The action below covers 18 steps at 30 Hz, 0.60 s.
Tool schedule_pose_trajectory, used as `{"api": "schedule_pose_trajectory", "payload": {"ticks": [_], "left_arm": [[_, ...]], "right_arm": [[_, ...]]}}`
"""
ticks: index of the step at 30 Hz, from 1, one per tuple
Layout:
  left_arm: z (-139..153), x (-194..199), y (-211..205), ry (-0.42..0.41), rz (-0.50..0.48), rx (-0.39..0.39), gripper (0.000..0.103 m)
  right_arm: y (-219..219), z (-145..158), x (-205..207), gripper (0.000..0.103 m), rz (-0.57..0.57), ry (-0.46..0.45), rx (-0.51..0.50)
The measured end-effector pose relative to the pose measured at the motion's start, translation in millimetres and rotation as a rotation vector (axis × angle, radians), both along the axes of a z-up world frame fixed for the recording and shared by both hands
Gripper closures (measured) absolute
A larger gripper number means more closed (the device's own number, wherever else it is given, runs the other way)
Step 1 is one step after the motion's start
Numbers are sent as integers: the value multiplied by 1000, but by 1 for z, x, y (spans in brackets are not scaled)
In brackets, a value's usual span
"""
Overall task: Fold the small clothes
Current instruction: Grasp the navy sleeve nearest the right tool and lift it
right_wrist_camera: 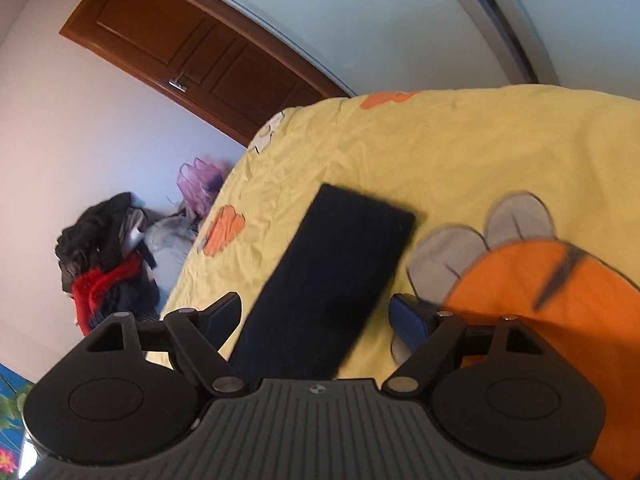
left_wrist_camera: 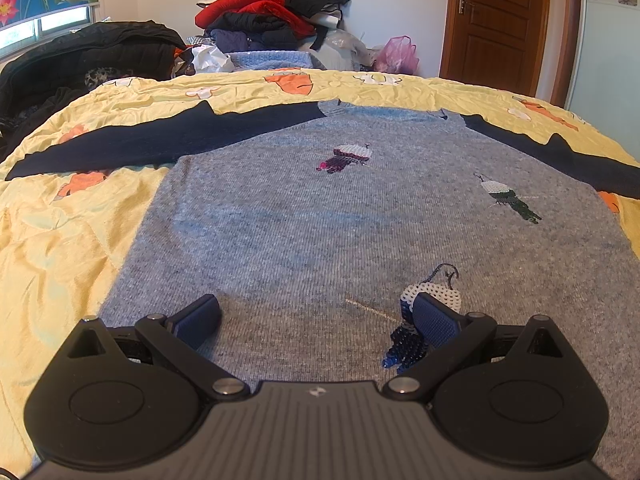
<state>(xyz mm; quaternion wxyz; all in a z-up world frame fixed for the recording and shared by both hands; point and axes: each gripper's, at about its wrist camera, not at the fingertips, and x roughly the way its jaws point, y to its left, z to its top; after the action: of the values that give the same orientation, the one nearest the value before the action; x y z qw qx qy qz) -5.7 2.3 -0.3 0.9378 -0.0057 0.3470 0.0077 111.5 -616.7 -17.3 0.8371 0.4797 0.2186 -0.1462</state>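
Left gripper [left_wrist_camera: 316, 320]: jaws wide apart, nothing pinched. Sweater [left_wrist_camera: 280, 216] lies flat under and ahead of them, hem nearest. Grey knit, fine ribbed texture, fills the gap between the jaws. Right pad sits over a sequin bird [left_wrist_camera: 420, 320], white and blue beads. Two more beaded birds further ahead, one centre [left_wrist_camera: 348, 158], one off to the right [left_wrist_camera: 510, 198]. Navy sleeves [left_wrist_camera: 120, 140] spread out to both sides beyond the jaws.

Right gripper [right_wrist_camera: 316, 316]: jaws apart, clamped on nothing. View rolled and blurred. Navy sleeve end [right_wrist_camera: 332, 272] runs between the jaws and out ahead, flat rectangular strip with a square cuff, soft dark knit. Pads not seen pressing it.

Both over a yellow sheet [right_wrist_camera: 440, 152], wrinkled, with orange and grey cartoon patches. Past it: clothes pile [left_wrist_camera: 272, 12], brown door [left_wrist_camera: 496, 20].
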Motion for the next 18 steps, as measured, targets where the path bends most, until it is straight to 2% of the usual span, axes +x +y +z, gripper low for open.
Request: {"api": "schedule_pose_trajectory", "payload": {"ticks": [1,2,3,4,6,9,12,18], "left_arm": [[0,0,0,0,0,0,0],[0,0,0,0,0,0,0],[0,0,0,0,0,0,0],[0,0,0,0,0,0,0],[0,0,0,0,0,0,0],[0,0,0,0,0,0,0],[0,0,0,0,0,0,0],[0,1,-1,0,0,-2,0]], "right_arm": [[-2,-1,5,25,-4,-1,-7],[-4,-3,10,32,-7,-2,-14],[-5,-3,15,46,-12,0,-24],[-7,-4,19,55,-20,16,-35],[-5,-7,27,82,-32,54,-67],[3,-6,24,84,-34,57,-107],[27,11,21,85,5,38,-201],[121,55,27,85,205,-4,-440]]}}
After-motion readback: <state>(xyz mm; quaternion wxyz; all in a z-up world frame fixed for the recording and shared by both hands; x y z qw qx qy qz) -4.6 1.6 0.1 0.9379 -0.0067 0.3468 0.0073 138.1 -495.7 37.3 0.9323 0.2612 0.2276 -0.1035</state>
